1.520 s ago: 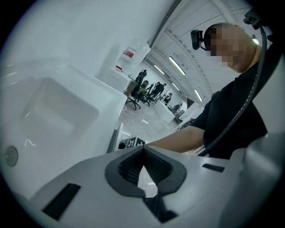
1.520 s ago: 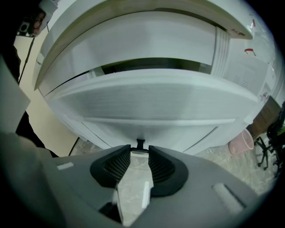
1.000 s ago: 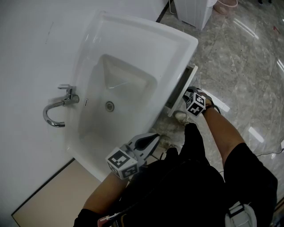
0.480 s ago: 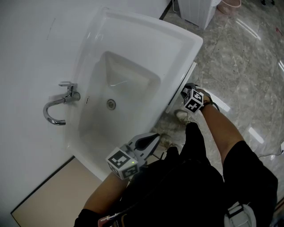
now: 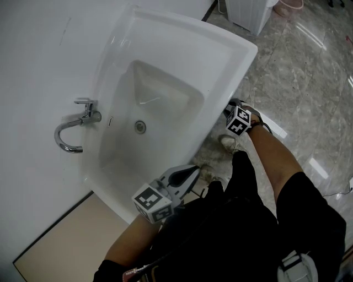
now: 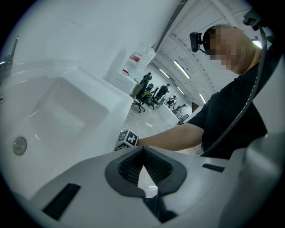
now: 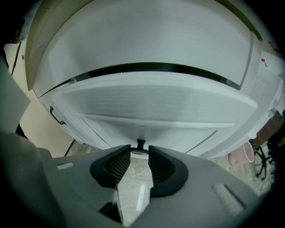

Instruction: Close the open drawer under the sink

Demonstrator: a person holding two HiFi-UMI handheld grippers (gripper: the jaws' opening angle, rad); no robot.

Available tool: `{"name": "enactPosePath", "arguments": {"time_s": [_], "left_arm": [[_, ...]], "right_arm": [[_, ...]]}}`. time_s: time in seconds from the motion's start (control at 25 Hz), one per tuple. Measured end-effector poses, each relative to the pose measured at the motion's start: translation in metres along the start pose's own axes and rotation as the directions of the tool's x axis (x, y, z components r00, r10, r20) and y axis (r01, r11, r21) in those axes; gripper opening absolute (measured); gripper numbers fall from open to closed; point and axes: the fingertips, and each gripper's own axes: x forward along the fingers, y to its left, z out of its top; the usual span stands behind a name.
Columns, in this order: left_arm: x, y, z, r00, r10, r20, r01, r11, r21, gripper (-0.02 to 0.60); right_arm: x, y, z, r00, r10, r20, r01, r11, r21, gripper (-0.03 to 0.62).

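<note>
The white drawer (image 7: 151,107) under the white sink (image 5: 220,49) fills the right gripper view. Its front sits almost flush, with a thin dark gap above it. From the head view the drawer is hidden beneath the sink's front edge. My right gripper (image 7: 140,153) has the small dark drawer handle (image 7: 140,145) between its tips, and the handle's bar touches both. In the head view this gripper (image 5: 233,113) reaches in under the sink's rim. My left gripper (image 5: 190,175) hangs shut and empty near the sink's near corner, its tips (image 6: 142,149) meeting.
A chrome tap (image 5: 71,132) and a drain (image 5: 140,126) are on the sink. Marble floor (image 5: 309,82) lies to the right, with a white appliance (image 5: 251,11) and a pink bowl (image 5: 289,5) far off. A beige panel (image 5: 60,242) lies below the sink's left end.
The drawer, which stuck out past the sink's edge, has slid in under it. My right gripper moved with it toward the sink. The left gripper stayed put.
</note>
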Motion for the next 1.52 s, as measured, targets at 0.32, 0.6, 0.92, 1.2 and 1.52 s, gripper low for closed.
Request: {"name": "enactPosePath", "arguments": {"time_s": [0.32, 0.6, 0.92, 1.2, 1.52], "left_arm": [[-0.007, 0.004, -0.007, 1.000, 0.014, 0.009, -0.014, 1.000, -0.008, 0.000], [-0.013, 0.006, -0.005, 0.999, 0.032, 0.012, -0.032, 0.999, -0.018, 0.000], [-0.021, 0.009, -0.008, 0.999, 0.042, 0.021, -0.042, 0.999, -0.027, 0.000], [-0.025, 0.009, -0.005, 0.998, 0.046, 0.036, -0.045, 0.999, -0.025, 0.000], [-0.024, 0.006, -0.001, 0.998, 0.055, 0.032, -0.054, 0.998, -0.019, 0.000]], "right_arm": [[0.008, -0.001, 0.012, 1.000, -0.002, 0.003, 0.002, 1.000, -0.020, 0.123], [0.014, -0.003, 0.024, 1.000, -0.003, -0.005, 0.003, 1.000, -0.031, 0.123], [0.021, -0.004, 0.022, 0.998, -0.003, -0.063, 0.002, 1.000, -0.011, 0.123], [0.032, 0.004, 0.032, 0.999, 0.028, -0.027, -0.029, 0.999, -0.016, 0.124], [0.045, 0.013, 0.038, 0.998, 0.061, 0.014, -0.060, 0.998, -0.009, 0.127]]}}
